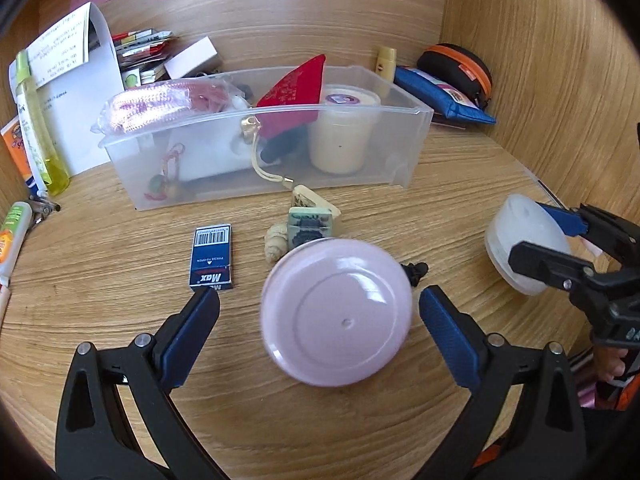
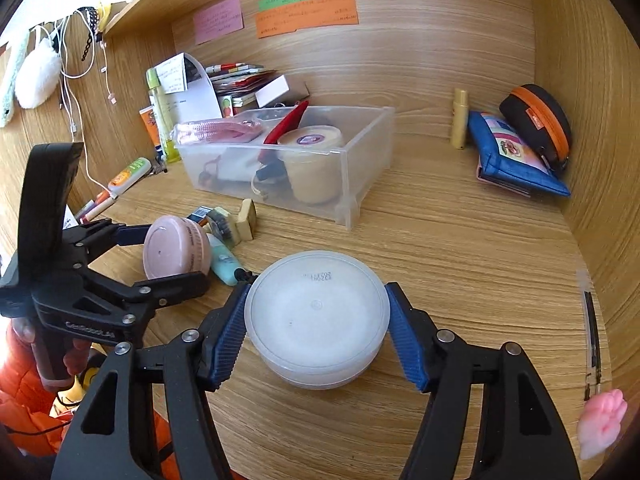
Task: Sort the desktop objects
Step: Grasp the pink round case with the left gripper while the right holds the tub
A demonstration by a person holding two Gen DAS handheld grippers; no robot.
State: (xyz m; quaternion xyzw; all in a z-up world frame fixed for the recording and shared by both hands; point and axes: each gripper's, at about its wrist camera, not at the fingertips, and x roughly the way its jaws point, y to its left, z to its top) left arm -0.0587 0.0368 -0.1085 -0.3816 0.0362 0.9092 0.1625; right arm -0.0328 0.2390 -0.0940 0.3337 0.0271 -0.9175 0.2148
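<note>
Left wrist view: round pale-pink plastic jar tilted between the blue-padded fingers of the left gripper, lid facing the lens. Fingers spread wide, a clear gap on the left side, the right pad near the rim; contact not confirmed here. Jar edge blurred, apparently off the wooden surface. Beyond the fingertips: a small dark-blue staple box, a cream-and-green rubber stamp block, and farther ahead a clear plastic storage bin already holding a cream tub and a red pouch. Risk from here: jar dropping or rolling toward the stamp, owing to no firm pinch on a smooth curved wall.

Right wrist view: translucent white round plastic container, lidded and shallow, squeezed between both fingers of the right gripper, pads pressed on opposite sides of its rim. Left of the fingers, the pink jar seen side-on between the other tool's fingers, above a teal tube. Bin straight ahead of the fingertips, well apart. Risk: slick tapered wall sliding out of the pads on the carry, or clipping the crowded bin's front wall.
</note>
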